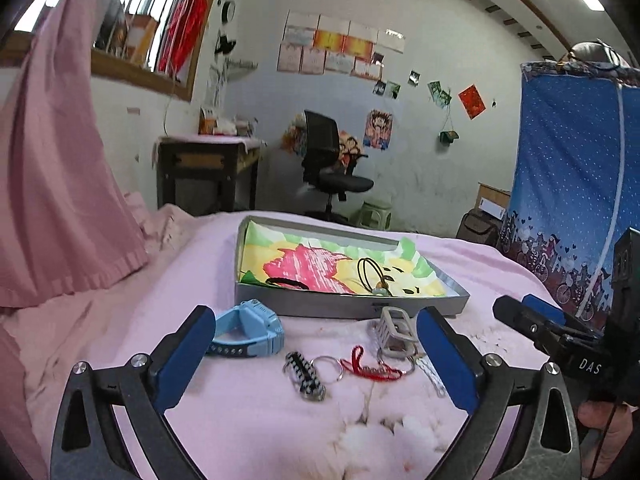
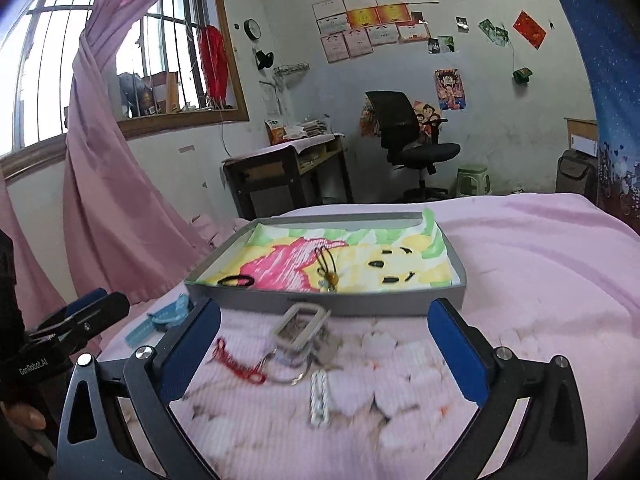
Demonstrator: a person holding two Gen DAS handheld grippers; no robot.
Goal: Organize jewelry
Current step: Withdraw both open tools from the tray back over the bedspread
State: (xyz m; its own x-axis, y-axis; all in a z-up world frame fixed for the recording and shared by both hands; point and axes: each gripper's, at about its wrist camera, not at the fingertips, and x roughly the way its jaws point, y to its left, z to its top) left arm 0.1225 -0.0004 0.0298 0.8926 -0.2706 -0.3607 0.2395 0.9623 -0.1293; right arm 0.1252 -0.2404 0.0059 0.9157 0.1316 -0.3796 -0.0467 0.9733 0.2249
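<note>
On the pink bed lie a light blue watch (image 1: 250, 330), a black-and-white braided keychain (image 1: 306, 376), a red cord (image 1: 370, 368) on a key ring, a silver buckle charm (image 1: 396, 332) and a white braid (image 1: 430, 374). My left gripper (image 1: 316, 314) hovers open over them, holding nothing. Behind them, the grey tray (image 1: 352, 306), lined with a coloured drawing, holds a black cord necklace (image 1: 372, 274) and a black hair tie (image 1: 286, 283). My right gripper (image 2: 324, 307) is open and empty above the buckle charm (image 2: 300, 328), red cord (image 2: 236, 364) and white braid (image 2: 320, 400), facing the tray (image 2: 460, 284).
A pink curtain (image 2: 112, 184) hangs at the left of the bed. Beyond the bed's far edge stand a dark desk (image 2: 280, 176), a black office chair (image 2: 408, 140) and a green stool (image 2: 474, 180). A blue fabric wardrobe (image 1: 576, 184) stands at the right.
</note>
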